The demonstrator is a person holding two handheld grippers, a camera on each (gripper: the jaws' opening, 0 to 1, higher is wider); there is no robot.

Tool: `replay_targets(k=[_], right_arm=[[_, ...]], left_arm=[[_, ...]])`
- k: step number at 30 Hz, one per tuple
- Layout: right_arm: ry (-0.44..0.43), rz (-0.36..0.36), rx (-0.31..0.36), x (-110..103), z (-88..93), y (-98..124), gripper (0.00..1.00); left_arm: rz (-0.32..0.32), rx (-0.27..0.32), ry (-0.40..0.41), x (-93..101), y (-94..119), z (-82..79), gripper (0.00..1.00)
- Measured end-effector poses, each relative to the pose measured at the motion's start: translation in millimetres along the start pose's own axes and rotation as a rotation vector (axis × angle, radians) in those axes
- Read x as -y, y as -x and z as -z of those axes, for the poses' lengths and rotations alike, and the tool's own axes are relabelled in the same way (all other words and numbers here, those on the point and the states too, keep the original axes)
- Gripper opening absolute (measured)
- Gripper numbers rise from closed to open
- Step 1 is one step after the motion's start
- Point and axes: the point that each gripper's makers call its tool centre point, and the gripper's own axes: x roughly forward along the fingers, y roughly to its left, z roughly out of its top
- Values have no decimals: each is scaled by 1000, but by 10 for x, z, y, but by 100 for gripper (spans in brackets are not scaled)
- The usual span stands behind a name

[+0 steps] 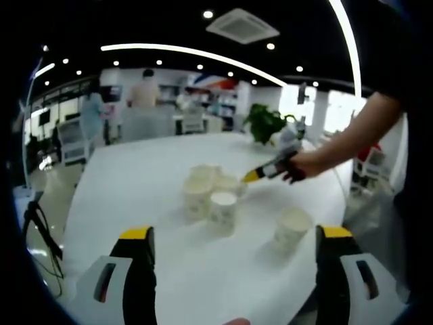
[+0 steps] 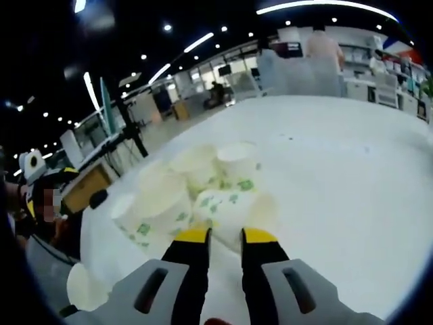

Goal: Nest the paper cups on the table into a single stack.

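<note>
Paper cups (image 1: pixel 211 196) are seen standing in a loose cluster at the middle of the left gripper view, on the white table (image 1: pixel 135 176), with one single cup (image 1: pixel 292 230) set apart toward the lower right. No stack appears to have been formed yet, as far as the soft focus allows this to be judged. The left gripper (image 1: pixel 233 271) is held back at the bottom of the frame, its jaws spread wide with nothing between them, probably so that the cups can be surveyed and a free cup taken. In the same view the right gripper (image 1: pixel 260 174) is seen right of centre, carried by a person's hand (image 1: pixel 304 164) and aimed with its yellow tip at the far side of the cluster.

In the right gripper view the cluster (image 2: pixel 203 189), printed with green marks, lies at centre and lower left. The jaws are drawn nearly together, a narrow gap remaining. Whether a cup rim is pinched there cannot be told, since the picture is blurred. The close approach suggests that a cup is being picked for nesting.
</note>
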Motion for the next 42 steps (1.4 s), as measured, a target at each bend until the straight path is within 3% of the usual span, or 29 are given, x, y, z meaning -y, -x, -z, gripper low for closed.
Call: replay_targets(k=[14, 31, 42], right_arm=[[16, -63, 28, -173, 85, 30, 0], [8, -49, 35, -149, 112, 235, 0], [72, -55, 46, -255, 10, 368, 0]], left_arm=[[5, -7, 4, 16, -16, 21, 97], [10, 8, 3, 25, -33, 2, 97], [20, 14, -2, 36, -44, -20, 97]])
